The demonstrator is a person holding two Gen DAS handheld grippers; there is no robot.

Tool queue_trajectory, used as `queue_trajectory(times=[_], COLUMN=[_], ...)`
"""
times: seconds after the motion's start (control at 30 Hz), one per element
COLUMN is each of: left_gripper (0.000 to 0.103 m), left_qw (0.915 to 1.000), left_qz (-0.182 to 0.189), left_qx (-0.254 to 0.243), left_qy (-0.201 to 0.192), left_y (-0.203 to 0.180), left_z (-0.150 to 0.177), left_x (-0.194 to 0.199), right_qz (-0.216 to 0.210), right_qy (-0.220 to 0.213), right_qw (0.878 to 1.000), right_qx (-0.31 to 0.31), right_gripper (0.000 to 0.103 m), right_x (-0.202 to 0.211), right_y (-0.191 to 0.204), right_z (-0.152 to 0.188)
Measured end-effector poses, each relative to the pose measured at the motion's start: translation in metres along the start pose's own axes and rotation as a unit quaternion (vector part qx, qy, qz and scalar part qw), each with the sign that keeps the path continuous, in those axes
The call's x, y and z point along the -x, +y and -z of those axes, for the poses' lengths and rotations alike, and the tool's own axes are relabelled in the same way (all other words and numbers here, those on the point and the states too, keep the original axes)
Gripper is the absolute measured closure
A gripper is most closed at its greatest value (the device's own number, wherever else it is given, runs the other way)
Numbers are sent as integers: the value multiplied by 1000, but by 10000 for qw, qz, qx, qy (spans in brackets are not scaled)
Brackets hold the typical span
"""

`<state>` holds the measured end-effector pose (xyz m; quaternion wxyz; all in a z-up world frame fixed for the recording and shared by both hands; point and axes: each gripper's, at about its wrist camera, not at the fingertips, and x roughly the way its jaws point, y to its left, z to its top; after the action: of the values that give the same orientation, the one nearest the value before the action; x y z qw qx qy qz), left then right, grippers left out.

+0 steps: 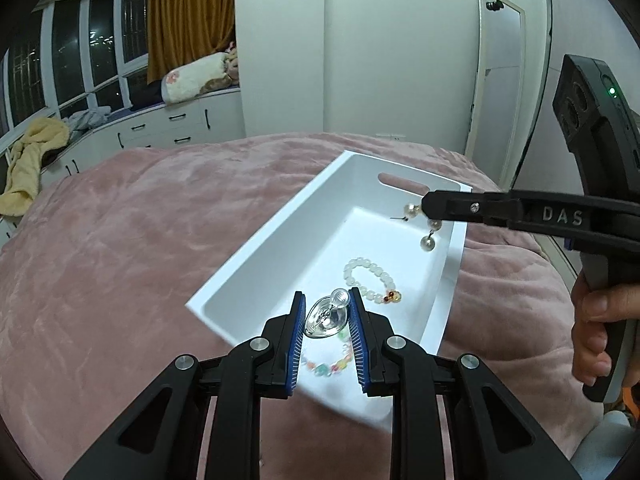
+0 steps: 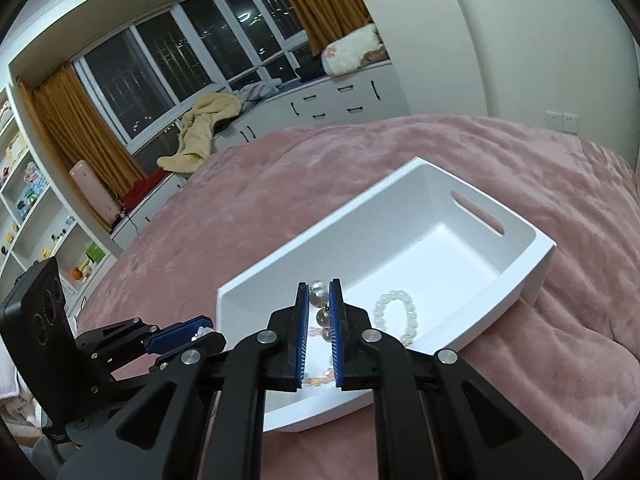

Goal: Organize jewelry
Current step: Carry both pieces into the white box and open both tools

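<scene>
A white bin [image 1: 280, 236] [image 2: 532, 268] lies on the pink bedspread. In it are a white bead bracelet [image 1: 370, 278] [image 2: 396, 308] and a pastel bead bracelet [image 1: 328, 366]. My left gripper [image 1: 326, 300] is shut on a clear heart-shaped ornament [image 1: 325, 318] and holds it over the bin's near end. My right gripper [image 2: 322, 292] is shut on a pearl earring piece [image 2: 320, 304]; in the left wrist view its pearls [image 1: 428, 236] hang from the right gripper [image 1: 424, 208] above the bin's far right side.
The pink bedspread [image 1: 140, 248] [image 2: 320, 168] spreads all around the bin. White drawers [image 1: 160, 128] with a yellow towel [image 1: 28, 164] run under the windows. A mirror [image 1: 500, 76] leans on the wall. Shelves [image 2: 32, 208] stand at the left.
</scene>
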<state>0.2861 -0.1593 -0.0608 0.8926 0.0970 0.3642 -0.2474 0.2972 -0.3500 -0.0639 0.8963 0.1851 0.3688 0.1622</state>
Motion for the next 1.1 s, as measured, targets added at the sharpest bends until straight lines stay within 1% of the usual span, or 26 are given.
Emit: queue_trajectory(times=[0.17,0.37,0.53,0.6,0.63,0.7,0.77,0.83,0.87,0.9,0.93,0.97,1.07,1.1], left_gripper=[77,77,77,76,75,56,48,47,46,45,43,37,34,32], left_qw=[9998,9992,9983,9979,9978,9980,9982,9983,9983,9984,9985,9985,9990,9991], left_qz=[47,14,23,32,41,-4,-8,0,9,20,16,22,4,10], left_qx=[-51,-28,75,85,109,129,158,187,190,191,191,190,207,227], left_qy=[175,410,582,646,652,625,585,556,550,534,514,511,408,364], left_y=[-10,-16,-18,-20,-20,-20,-22,-23,-23,-24,-24,-24,-21,-19], left_z=[-4,-4,-2,0,-1,-3,-3,-4,-4,-4,-3,-3,-3,-3], left_x=[-27,-56,-77,-83,-85,-86,-83,-80,-78,-76,-73,-71,-57,-51], right_qz=[12,-51,-71,-146,-137,-194,-179,-134,-123,-190,-236,-178,-180,-150], right_qy=[120,256,331,347,345,351,357,356,355,354,345,284,182,152], right_qw=[9999,9995,9992,9990,9991,9988,9987,9989,9990,9988,9989,9993,9996,9997], right_qx=[-96,-166,-204,-225,-227,-268,-303,-270,-258,-262,-229,-143,-98,-69], right_gripper=[93,93,93,92,92,91,90,85,79,63,52,36,35,30], right_x=[-18,-36,-44,-44,-43,-43,-42,-42,-41,-40,-39,-36,-29,-26], right_y=[-19,-31,-41,-44,-45,-48,-51,-51,-50,-49,-47,-43,-36,-34], right_z=[-4,-6,-3,-2,-2,-4,-6,-7,-7,-7,-8,-8,-12,-13])
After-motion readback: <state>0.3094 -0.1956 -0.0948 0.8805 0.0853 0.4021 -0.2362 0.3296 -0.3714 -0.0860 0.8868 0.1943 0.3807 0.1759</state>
